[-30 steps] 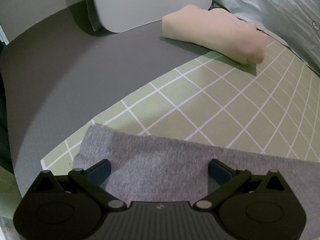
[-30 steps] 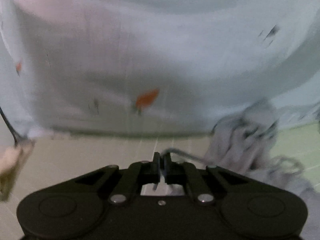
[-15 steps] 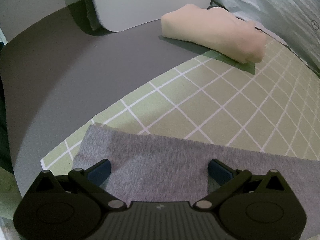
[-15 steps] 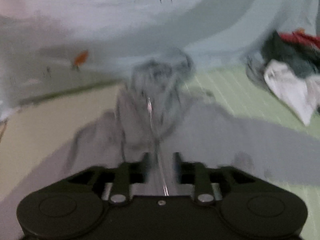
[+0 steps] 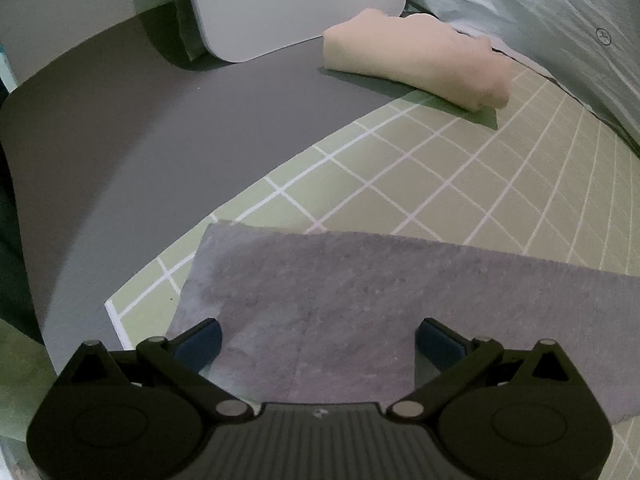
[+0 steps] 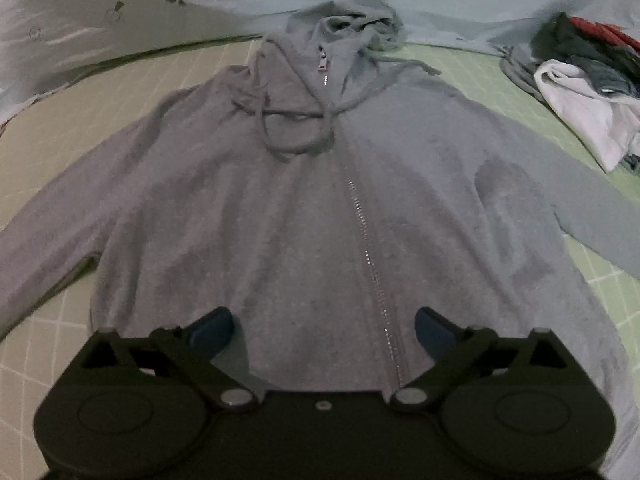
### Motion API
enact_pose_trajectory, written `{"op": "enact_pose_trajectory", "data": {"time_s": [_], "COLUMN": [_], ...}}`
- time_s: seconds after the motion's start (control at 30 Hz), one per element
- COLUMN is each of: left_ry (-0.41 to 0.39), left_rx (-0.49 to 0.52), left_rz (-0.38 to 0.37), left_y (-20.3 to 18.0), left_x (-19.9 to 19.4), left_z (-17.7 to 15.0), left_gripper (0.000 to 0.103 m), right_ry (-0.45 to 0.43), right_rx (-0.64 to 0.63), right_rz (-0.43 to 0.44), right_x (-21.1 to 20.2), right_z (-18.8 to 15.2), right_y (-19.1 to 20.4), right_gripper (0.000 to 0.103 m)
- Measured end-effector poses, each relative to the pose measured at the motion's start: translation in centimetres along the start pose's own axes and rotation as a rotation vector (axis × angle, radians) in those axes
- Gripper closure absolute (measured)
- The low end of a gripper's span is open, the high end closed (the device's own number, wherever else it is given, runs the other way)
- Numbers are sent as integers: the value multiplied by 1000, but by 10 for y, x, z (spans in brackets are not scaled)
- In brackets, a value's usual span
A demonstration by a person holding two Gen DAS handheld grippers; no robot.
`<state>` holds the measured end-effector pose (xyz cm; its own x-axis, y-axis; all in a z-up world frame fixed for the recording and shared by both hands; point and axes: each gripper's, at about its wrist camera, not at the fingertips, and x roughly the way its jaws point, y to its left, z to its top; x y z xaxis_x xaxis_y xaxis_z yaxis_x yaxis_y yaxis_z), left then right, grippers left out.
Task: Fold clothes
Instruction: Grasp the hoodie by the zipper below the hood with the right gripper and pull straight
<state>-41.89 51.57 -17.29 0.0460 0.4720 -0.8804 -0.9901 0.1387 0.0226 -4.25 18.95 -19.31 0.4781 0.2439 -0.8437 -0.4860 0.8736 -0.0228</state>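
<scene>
Left wrist view: the left gripper (image 5: 318, 334) hangs with its blue-padded jaws spread wide, released, nothing pinched between them. Below it lies one flat part of the grey zip-up hooded sweatshirt (image 5: 360, 312); its straight far edge runs across the picture and ends in a corner at the left. The sweatshirt rests on a pale green mat with a white grid (image 5: 460, 184), whose left edge and near-left corner show just beside the cloth corner. Past that edge a bare grey tabletop (image 5: 152, 140) stretches wide and open up to a white rounded board (image 5: 288, 4) leaning at the back. A folded peach-coloured garment (image 5: 416, 60) sits far off, half on the tabletop, half on the mat, well apart from the grey cloth. A pale blue sheet (image 5: 540, 28) rises along the right edge.

Right wrist view: the right gripper (image 6: 324, 330) has its jaws opening, already wide, and grasps nothing; the sweatshirt (image 6: 260, 220) lies below the gap, pads not pressing on it. The garment is spread face up on the green mat (image 6: 48, 136), the zip (image 6: 368, 256) closed down the front, the hood (image 6: 344, 28) crumpled at the far end, the drawcords (image 6: 296, 148) looped on the chest, both sleeves stretched outward to the sides. Open mat shows left of the left sleeve. At the far right a heap of white, dark and red clothes (image 6: 580, 80) lies near the right sleeve.
</scene>
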Motion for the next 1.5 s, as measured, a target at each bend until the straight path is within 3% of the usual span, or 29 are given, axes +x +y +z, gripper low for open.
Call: {"op": "enact_pose_trajectory", "data": {"time_s": [0.23,0.3,0.4,0.5,0.67,0.73,0.8,0.83,1.03,1.27,1.37,1.5], "left_ry": [10,12,16,25,38,39,37,36,34,35,33,35], "left_rx": [-6,-5,-5,-9,-18,-24,-30,-33,-38,-34,-38,-39], "left_rz": [17,23,27,33,53,58,62,65,67,62,65,65], "left_y": [-2,-3,-3,-3,-5,-6,-6,-7,-7,-6,-6,-6], "left_x": [5,6,6,6,8,8,7,7,9,9,8,8], "left_z": [4,4,4,5,6,6,5,5,5,6,4,4], "left_gripper": [0,0,0,0,0,0,0,0,0,0,0,0], "right_ry": [-168,-200,-223,-204,-155,-170,-176,-182,-294,-388,-331,-186], "right_rx": [134,155,194,219,211,196,172,162,97,28,20,20], "right_rz": [-8,-23,-17,19,24,16,47,43,32,111,132,123], "right_x": [-2,7,25,51,90,96,95,92,38,-56,-69,-52], "right_z": [41,63,94,118,135,136,136,136,120,72,44,10], "right_y": [-24,-31,-41,-45,-37,-35,-33,-32,-39,-34,-31,-28], "right_gripper": [6,16,41,60,64,72,94,100,100,100,100,100]}}
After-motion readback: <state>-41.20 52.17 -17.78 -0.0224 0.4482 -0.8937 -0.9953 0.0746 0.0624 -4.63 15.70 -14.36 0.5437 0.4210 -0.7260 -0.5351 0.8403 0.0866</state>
